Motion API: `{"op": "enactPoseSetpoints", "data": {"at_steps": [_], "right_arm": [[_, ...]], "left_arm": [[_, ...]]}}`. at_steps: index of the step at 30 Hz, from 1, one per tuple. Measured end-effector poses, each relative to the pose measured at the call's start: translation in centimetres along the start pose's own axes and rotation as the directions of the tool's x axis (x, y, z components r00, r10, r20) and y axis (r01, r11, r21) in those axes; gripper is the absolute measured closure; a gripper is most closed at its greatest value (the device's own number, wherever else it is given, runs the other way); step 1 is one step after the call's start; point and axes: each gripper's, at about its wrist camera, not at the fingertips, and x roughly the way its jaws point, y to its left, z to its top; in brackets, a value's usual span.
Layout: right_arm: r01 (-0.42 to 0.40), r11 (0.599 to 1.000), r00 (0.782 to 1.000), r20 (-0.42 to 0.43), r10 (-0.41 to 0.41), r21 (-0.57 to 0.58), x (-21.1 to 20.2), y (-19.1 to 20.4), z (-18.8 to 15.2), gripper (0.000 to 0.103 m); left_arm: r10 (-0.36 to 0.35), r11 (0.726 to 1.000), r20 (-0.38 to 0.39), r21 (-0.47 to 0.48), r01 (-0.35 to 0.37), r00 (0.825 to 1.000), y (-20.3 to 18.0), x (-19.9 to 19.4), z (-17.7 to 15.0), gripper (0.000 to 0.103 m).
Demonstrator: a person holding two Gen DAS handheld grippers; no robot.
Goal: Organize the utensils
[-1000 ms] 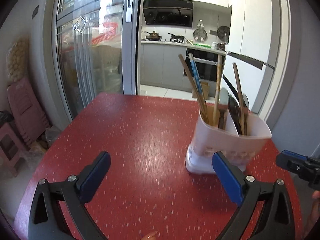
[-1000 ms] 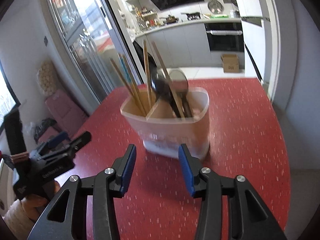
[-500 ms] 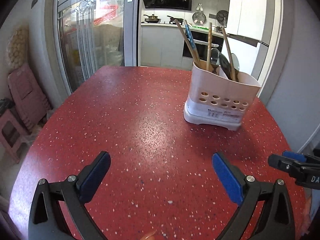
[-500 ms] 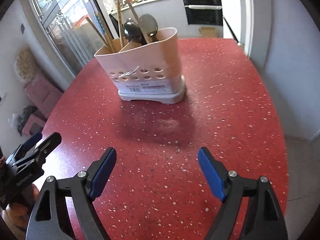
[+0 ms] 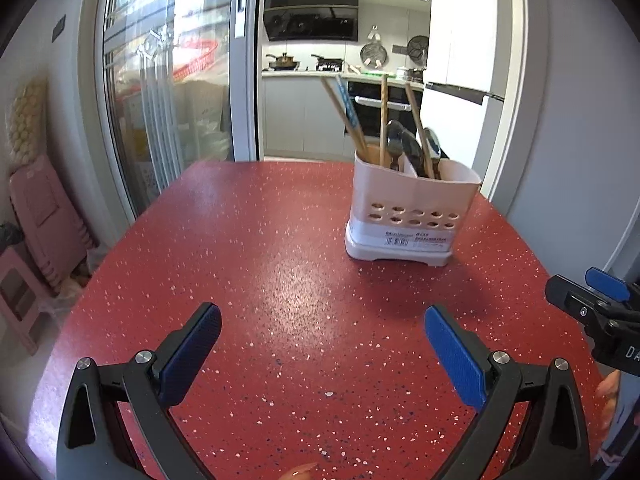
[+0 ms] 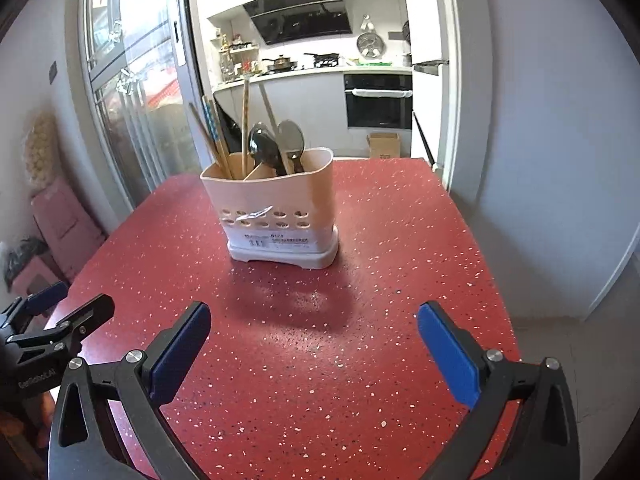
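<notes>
Left wrist view shows a red table (image 5: 280,280) with small white speckles; its top is glossy and reflects light near the middle. The left gripper (image 5: 322,332) hangs low over the near part of the table, with both blue pads spread wide and nothing between them. At about 1 o'clock from it stands the utensil holder (image 5: 408,216), a pale beige box with two rows of round holes and a white base, upright on the table and well apart from the gripper. In it stand wooden chopsticks (image 5: 348,120) in the left compartment and dark spoons (image 5: 404,144) in the right one. At 3 o'clock, at the picture edge, the tip of the right gripper (image 5: 592,296) is seen.

In the right wrist view the right gripper (image 6: 314,328) is over the near table edge; its jaws are opening, already very wide, and nothing is between them. The holder (image 6: 276,208) is at 12 o'clock, a little left, with its shadow on the table in front of it. At 9 o'clock the left gripper (image 6: 60,312) comes into view.

Behind the table is a glass sliding door (image 6: 132,100) at 10 o'clock, and an open doorway to a kitchen with grey cabinets, a black oven (image 6: 378,102) and a range hood (image 6: 300,14). A pink folded chair (image 5: 44,208) leans on the left wall.
</notes>
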Motion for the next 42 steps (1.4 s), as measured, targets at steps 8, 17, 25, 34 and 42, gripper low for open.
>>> {"op": "enactPoseSetpoints", "data": {"at_steps": [8,17,25,34,42], "right_arm": [[0.066,0.998,0.998,0.014,-0.066,0.013,-0.6,-0.4,0.1,0.0],[0.121,0.993,0.986,0.117,-0.119,-0.011,-1.6,0.8,0.4,0.0],[0.137,0.99,0.978,0.165,-0.129,-0.038,-1.8,1.5,0.7,0.0],[0.139,0.99,0.976,0.174,-0.132,-0.03,-1.4,1.0,1.2,0.0],[0.135,0.99,0.974,0.189,-0.124,-0.043,-1.4,1.2,1.0,0.0]], "left_arm": [[0.019,0.999,0.035,-0.031,-0.018,0.999,0.4,-1.2,0.7,0.0],[0.039,0.999,0.068,-0.006,-0.038,0.997,-0.1,-2.2,1.1,0.0],[0.042,0.999,0.107,0.009,-0.043,0.993,-0.4,-2.8,2.0,0.0],[0.054,0.998,0.107,-0.016,-0.053,0.993,-0.6,-2.3,2.8,0.0],[0.065,0.998,0.107,-0.016,-0.064,0.992,-0.5,-2.2,2.6,0.0]]}}
